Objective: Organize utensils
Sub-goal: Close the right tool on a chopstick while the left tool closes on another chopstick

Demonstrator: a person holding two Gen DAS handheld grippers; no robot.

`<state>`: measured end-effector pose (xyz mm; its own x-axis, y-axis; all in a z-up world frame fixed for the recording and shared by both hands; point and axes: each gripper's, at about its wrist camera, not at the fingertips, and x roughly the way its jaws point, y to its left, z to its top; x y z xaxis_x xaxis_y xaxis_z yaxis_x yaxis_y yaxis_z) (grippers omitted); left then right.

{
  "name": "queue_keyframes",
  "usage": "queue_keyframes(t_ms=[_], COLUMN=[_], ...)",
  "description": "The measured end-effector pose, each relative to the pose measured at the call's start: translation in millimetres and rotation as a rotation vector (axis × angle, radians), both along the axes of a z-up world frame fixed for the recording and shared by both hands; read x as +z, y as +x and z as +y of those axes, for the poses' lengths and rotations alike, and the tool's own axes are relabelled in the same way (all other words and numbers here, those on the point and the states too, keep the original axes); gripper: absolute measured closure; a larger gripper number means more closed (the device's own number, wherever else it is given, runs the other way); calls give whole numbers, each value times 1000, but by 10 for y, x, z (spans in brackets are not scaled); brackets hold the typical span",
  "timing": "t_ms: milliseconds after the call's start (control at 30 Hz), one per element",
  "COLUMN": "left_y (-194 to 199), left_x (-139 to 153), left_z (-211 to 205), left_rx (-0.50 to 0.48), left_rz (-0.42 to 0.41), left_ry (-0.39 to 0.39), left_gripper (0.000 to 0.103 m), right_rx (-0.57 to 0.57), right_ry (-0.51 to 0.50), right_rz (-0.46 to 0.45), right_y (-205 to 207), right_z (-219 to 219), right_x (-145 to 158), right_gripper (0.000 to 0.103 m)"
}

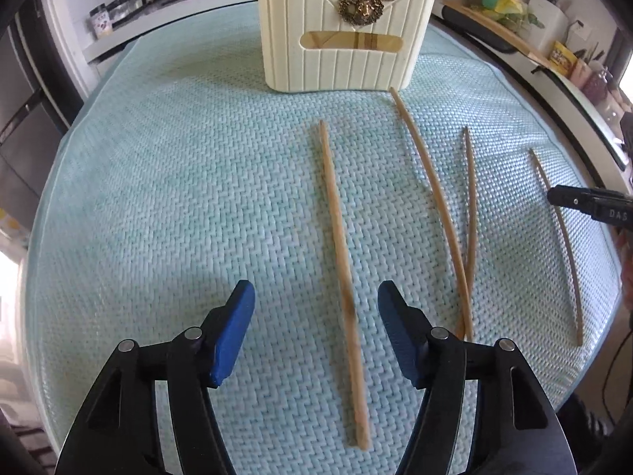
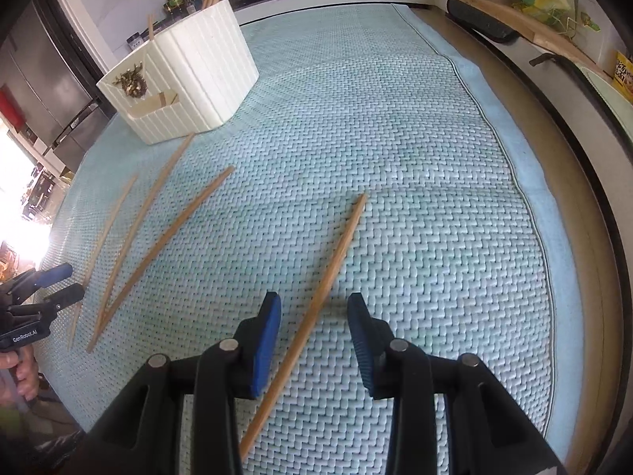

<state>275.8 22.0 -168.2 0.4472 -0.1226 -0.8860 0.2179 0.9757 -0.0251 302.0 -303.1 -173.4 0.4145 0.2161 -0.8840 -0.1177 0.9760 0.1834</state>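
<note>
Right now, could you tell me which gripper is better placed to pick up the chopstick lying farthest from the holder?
Right. The right gripper already straddles that lone chopstick with open jaws; the left gripper straddles another chopstick.

Two handheld grippers, black frames with blue pads

Each left gripper (image 1: pixel 316 301) and right gripper (image 2: pixel 314 312) finger is built from black plastic arms, pinned with round silver pivot screws and capped by ribbed blue pads (image 1: pixel 233 332). White "GenRobot.AI" lettering is seen on the left body, "DAS" on the right one.
</note>
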Motion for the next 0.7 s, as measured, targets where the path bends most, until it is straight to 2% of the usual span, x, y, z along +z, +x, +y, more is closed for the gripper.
queue_keyframes(t_ms=[133, 267, 433, 500, 533, 567, 600, 633, 667, 700], left_y=[479, 845, 1090, 1110, 1116, 1118, 1112, 1119, 1121, 1120], left_x=[-28, -107, -116, -123, -124, -120, -110, -96, -89, -87], left_z=[-82, -229, -235, -230, -230, -232, -235, -280, -291, -295], left_rx=[-35, -76, -60, -64, -68, -69, -68, -69, -72, -71], left_rz=[38, 76, 97, 107, 107, 102, 93, 86, 87, 92], left_ry=[1, 52, 44, 41, 47, 53, 59, 56, 44, 31], left_gripper=[36, 36, 34, 36, 38, 44, 64, 74, 95, 98], right_rx=[-2, -38, -86, -99, -101, -101, -99, -98, -99, -99], right_ry=[-20, -36, -41, -41, -27, -20, -13, 0, 18, 35], right_rz=[21, 45, 54, 54, 53, 50, 44, 36, 27, 15], right_y=[234, 394, 447, 462, 460, 451, 448, 451, 458, 465], right_z=[56, 125, 157, 110, 77, 37, 22, 11, 4, -9], right_x=[-6, 0, -31, -35, -36, -25, -20, -20, -21, -11], right_gripper=[67, 68, 84, 94, 95, 96, 96, 97, 97, 97])
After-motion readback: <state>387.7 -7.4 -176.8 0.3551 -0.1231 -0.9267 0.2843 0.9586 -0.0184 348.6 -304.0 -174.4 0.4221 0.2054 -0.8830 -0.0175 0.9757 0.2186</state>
